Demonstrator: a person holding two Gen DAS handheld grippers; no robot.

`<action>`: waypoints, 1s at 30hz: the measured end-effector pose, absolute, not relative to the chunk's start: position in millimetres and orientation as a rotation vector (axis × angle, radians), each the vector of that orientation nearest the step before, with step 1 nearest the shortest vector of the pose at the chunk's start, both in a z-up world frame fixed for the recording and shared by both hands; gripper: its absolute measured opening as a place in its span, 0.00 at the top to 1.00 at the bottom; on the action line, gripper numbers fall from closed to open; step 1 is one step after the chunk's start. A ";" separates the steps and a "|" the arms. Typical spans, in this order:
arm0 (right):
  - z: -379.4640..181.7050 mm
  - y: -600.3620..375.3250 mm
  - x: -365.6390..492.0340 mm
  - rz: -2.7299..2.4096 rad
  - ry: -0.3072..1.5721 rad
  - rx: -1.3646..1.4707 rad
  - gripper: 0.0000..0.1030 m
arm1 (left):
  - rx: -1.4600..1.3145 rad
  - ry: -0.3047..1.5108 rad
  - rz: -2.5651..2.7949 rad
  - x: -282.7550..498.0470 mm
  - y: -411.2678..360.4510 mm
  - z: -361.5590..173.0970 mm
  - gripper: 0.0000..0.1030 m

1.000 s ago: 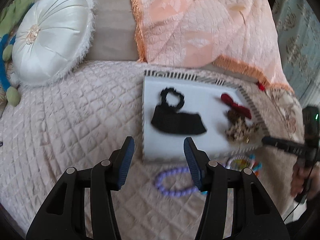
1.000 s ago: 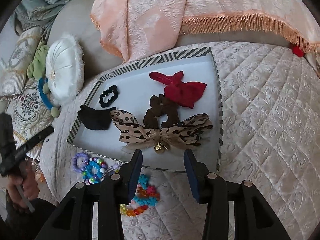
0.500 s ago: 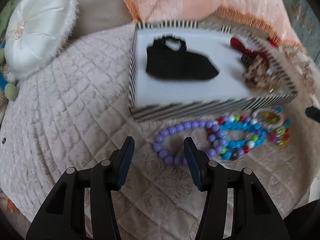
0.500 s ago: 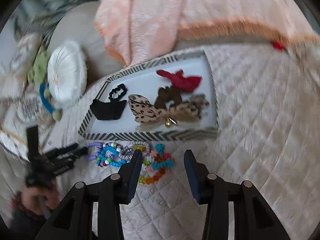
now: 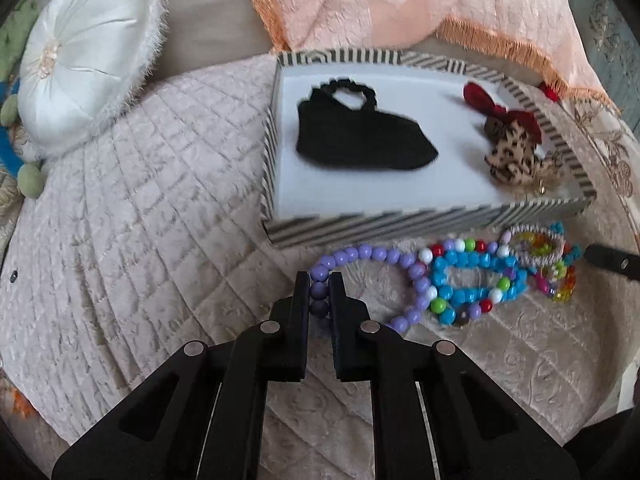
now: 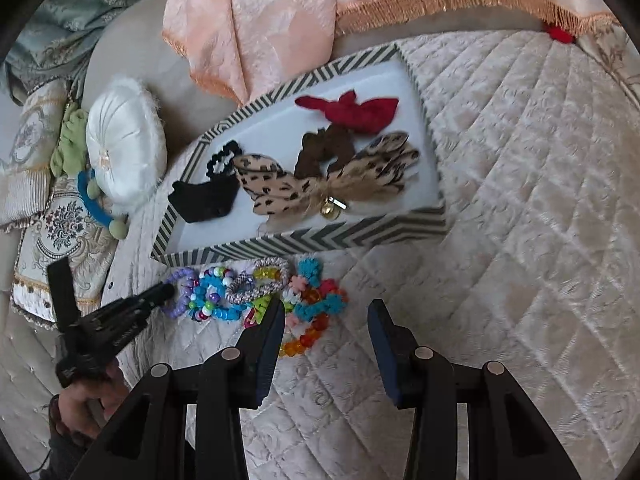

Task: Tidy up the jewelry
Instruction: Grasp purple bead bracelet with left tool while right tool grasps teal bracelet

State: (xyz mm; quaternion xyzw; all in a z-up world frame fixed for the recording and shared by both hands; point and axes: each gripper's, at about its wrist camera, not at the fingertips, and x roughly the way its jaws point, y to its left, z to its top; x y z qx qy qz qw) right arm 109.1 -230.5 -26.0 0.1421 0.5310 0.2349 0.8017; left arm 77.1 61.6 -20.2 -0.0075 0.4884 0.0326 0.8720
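Note:
A striped tray (image 5: 420,224) (image 6: 304,242) on the quilted bed holds a black scrunchie (image 5: 360,136), a red bow (image 6: 352,110), a brown scrunchie (image 6: 324,148) and a leopard bow (image 6: 320,188). A pile of bead bracelets lies in front of it: a purple bead bracelet (image 5: 376,254), a blue one (image 5: 476,280) and multicoloured ones (image 6: 312,304). My left gripper (image 5: 319,284) is shut on the purple bracelet's left side. My right gripper (image 6: 326,316) is open above the right end of the pile, holding nothing.
A white round cushion (image 5: 80,48) lies at the left. A peach fringed blanket (image 5: 400,0) hangs behind the tray. Embroidered pillows (image 6: 48,208) lie at the far left in the right wrist view. Bare quilt (image 6: 540,240) stretches right of the tray.
My left gripper dropped toward the bracelets and closed on the purple one. My right gripper drew back from the tray and came down over the bracelet pile, still open.

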 end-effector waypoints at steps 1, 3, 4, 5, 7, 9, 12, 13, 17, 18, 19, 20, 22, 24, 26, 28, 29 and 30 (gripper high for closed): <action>-28.6 -229.6 109.9 0.514 1.146 0.324 0.60 | -0.019 1.017 0.069 77.0 62.3 -19.2 0.92; -34.0 -225.4 112.4 0.534 1.165 0.361 0.60 | -0.025 1.014 0.069 75.4 63.3 -17.8 0.92; -34.2 -224.7 112.9 0.526 1.164 0.365 0.60 | -0.026 1.016 0.068 75.3 63.8 -17.6 0.92; -33.3 -224.8 113.3 0.511 1.155 0.367 0.60 | -0.026 1.018 0.067 75.8 64.2 -18.5 0.92; -31.9 -226.0 114.9 0.507 1.148 0.387 0.60 | -0.025 1.022 0.068 75.7 63.9 -18.3 0.92; -37.7 -229.0 117.9 0.519 1.166 0.456 0.60 | -0.023 1.025 0.069 74.9 63.5 -19.3 0.92; -47.1 -233.9 120.2 0.520 1.189 0.541 0.60 | -0.018 1.028 0.072 80.1 62.2 -22.4 0.92; -47.3 -235.1 120.0 0.514 1.183 0.548 0.63 | -0.017 1.028 0.072 80.0 61.7 -22.3 0.92; -45.6 -237.1 120.8 0.495 1.146 0.530 0.83 | -0.012 1.030 0.072 81.0 61.3 -24.2 0.92; -44.9 -236.1 120.6 0.501 1.140 0.521 0.86 | -0.011 1.031 0.072 81.0 61.9 -24.5 0.92; -43.3 -234.7 120.7 0.510 1.137 0.513 0.87 | -0.012 1.032 0.072 81.1 62.2 -24.7 0.92; -40.9 -232.9 119.9 0.519 1.129 0.501 0.87 | -0.013 1.031 0.072 80.8 62.6 -24.3 0.92; -33.2 -230.7 117.2 0.524 1.102 0.476 0.87 | -0.015 1.026 0.073 80.5 63.2 -22.8 0.92; -23.1 -228.1 113.9 0.532 1.073 0.452 0.88 | -0.018 1.019 0.070 79.3 63.3 -19.9 0.92; -9.1 -226.3 108.9 0.542 1.035 0.415 0.88 | -0.020 1.012 0.072 77.7 63.3 -16.8 0.92; 5.6 -225.6 102.1 0.548 0.989 0.369 0.88 | -0.023 1.002 0.071 76.0 63.2 -12.6 0.92; 14.2 -225.0 97.8 0.550 0.960 0.340 0.88 | -0.023 0.996 0.071 75.0 63.0 -10.6 0.92; 22.4 -224.4 93.5 0.554 0.932 0.313 0.88 | -0.023 0.992 0.071 74.4 62.6 -9.7 0.92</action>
